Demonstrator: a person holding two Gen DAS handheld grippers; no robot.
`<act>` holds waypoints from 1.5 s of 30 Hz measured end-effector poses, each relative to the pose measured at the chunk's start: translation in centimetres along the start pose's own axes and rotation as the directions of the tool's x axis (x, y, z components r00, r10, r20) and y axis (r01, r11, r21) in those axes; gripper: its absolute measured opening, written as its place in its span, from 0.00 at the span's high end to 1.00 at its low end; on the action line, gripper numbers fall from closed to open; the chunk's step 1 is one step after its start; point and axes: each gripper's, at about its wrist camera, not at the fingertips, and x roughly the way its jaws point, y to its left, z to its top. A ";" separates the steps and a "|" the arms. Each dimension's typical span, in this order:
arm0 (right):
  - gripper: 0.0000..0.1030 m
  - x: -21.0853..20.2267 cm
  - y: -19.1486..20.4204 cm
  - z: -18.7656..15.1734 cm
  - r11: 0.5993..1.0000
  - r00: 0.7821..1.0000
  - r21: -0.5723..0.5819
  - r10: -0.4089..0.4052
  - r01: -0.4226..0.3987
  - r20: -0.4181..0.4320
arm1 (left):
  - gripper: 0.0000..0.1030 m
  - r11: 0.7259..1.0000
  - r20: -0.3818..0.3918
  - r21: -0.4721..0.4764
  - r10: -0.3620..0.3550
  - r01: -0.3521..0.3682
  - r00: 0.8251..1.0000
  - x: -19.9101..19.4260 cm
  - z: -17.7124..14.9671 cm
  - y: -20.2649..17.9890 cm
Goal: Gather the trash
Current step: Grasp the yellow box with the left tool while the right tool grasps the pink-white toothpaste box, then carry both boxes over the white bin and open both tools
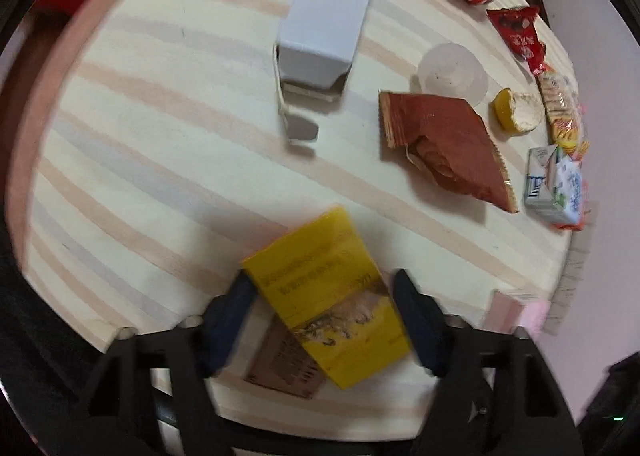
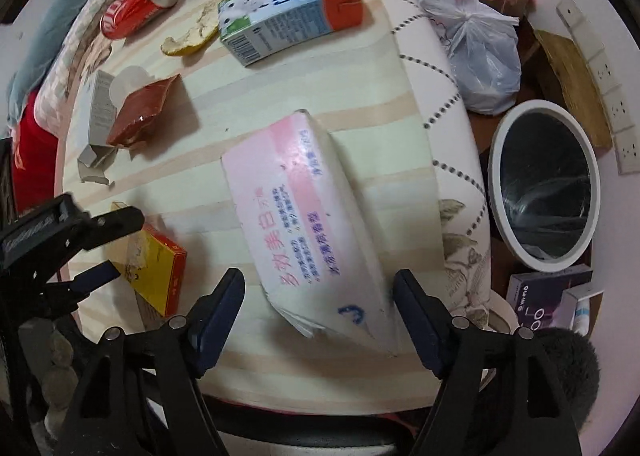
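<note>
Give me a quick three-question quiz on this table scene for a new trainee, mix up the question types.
1. True or false: the left tool has its fingers open on either side of the yellow box.
2. Multiple choice: what lies between the open fingers of the right tool? A) the soda can B) the pink and white pack C) the milk carton
3. Fill in: the white bin stands off the table, on the ____ side of the right wrist view.

Key: 1 true; 2 B; 3 right.
</note>
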 end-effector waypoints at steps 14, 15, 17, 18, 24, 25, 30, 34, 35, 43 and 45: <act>0.46 0.1 5.5 -2.2 1.000 1.000 -0.023 0.005 -0.005 0.016 | 0.45 0.834 0.069 0.535 0.114 -0.134 0.991 -2.8 2.5 -0.1; 0.46 0.2 6.0 -2.8 1.000 1.000 -0.020 0.018 -0.018 0.003 | 0.43 0.854 0.058 0.506 0.106 -0.121 0.993 -2.9 2.9 0.5; 0.46 0.2 6.6 -3.7 1.000 1.000 -0.010 0.027 -0.026 0.003 | 0.40 0.897 0.024 0.436 0.073 -0.076 0.997 -2.7 3.3 1.6; 0.45 0.1 6.7 -4.2 0.999 0.999 0.010 0.035 -0.035 0.008 | 0.39 0.919 0.000 0.392 0.051 -0.047 0.999 -2.4 3.7 2.5; 0.44 -0.8 5.7 -5.4 0.997 0.997 0.066 -0.032 0.027 0.070 | 0.36 0.969 -0.065 0.238 -0.059 0.073 0.996 -1.4 4.9 2.5; 0.44 -0.9 5.4 -5.6 0.996 0.996 0.079 -0.048 0.042 0.081 | 0.36 0.968 -0.057 0.244 -0.041 0.053 0.998 -1.0 5.3 1.6; 0.44 -1.1 3.1 -5.6 0.991 0.997 0.132 -0.017 0.007 0.070 | 0.30 0.942 0.017 0.323 0.091 -0.092 0.996 -0.6 4.2 -2.8; 0.44 -1.3 2.8 -6.0 0.990 0.997 0.141 0.003 -0.014 0.078 | 0.38 0.917 0.095 0.373 0.118 -0.145 0.988 -1.1 3.3 -4.5; 0.44 -1.4 2.7 -6.0 0.990 0.996 0.142 0.003 -0.016 0.085 | 0.45 0.912 0.110 0.384 0.113 -0.147 0.987 -1.5 2.7 -4.1; 0.48 -1.2 4.5 -5.1 0.997 0.994 0.074 -0.007 -0.001 0.107 | 0.45 0.839 0.179 0.472 0.207 -0.269 0.962 -2.4 3.5 -1.3; 0.49 -1.2 6.2 -5.2 0.999 0.995 0.040 0.024 -0.028 0.099 | 0.45 0.843 0.183 0.459 0.218 -0.280 0.958 -2.6 3.9 -0.5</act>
